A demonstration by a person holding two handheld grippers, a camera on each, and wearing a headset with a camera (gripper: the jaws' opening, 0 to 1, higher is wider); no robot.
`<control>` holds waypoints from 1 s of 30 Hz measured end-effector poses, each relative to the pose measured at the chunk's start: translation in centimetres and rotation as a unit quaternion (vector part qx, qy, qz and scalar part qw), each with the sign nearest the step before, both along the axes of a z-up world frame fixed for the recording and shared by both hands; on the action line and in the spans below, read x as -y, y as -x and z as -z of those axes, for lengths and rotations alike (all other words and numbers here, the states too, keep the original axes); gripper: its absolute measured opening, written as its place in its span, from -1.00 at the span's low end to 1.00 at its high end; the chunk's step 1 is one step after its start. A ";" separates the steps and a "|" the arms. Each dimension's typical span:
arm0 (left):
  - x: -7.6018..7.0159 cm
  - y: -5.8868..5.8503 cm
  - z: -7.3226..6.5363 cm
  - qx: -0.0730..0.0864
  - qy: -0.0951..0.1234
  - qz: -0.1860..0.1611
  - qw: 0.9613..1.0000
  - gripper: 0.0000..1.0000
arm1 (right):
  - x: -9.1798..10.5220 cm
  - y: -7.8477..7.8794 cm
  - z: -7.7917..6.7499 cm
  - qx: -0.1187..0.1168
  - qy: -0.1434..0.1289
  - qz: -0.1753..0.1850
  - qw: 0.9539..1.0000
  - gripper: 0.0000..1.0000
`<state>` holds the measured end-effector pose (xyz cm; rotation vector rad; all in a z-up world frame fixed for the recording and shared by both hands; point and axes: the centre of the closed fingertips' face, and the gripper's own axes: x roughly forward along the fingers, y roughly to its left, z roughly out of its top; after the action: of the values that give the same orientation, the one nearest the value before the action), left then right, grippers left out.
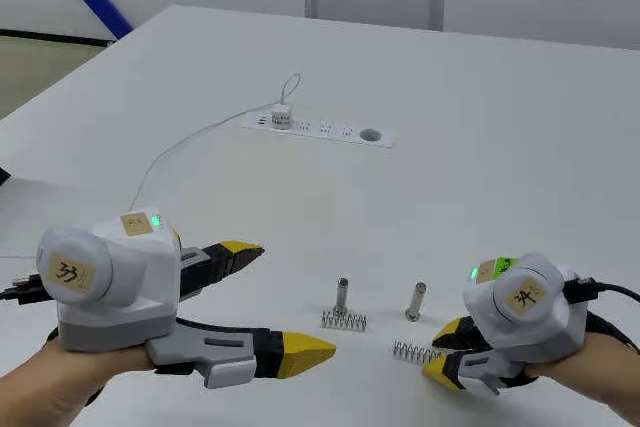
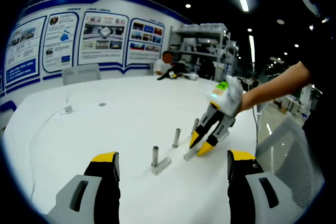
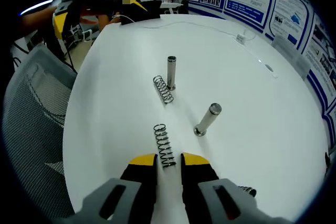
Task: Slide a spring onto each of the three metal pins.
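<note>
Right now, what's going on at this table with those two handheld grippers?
A person works at a white table with a handheld gripper in each hand. The right gripper has its jaws narrowed around the near end of a spring lying flat, not visibly clamped. The left gripper hovers with jaws wide open, holding nothing. One metal pin has a second spring lying at its base; another pin stands nearby; both are bare.
</note>
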<state>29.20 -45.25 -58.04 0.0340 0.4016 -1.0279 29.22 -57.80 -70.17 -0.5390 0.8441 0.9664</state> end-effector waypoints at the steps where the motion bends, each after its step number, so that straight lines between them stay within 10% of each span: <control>1: 0.1 0.0 0.1 -0.001 -0.001 0.001 1.000 0.73 | 0.0 0.0 0.0 0.000 0.001 -0.001 1.000 -0.64; 30: 1.4 0.9 0.3 -0.001 -0.012 0.032 0.999 0.71 | 0.0 1.5 -1.3 -0.007 -0.005 -0.003 1.000 -0.80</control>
<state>28.34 -46.69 -58.31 0.0672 0.4172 -1.0859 27.73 -57.77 -68.92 -0.5268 0.8492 0.9798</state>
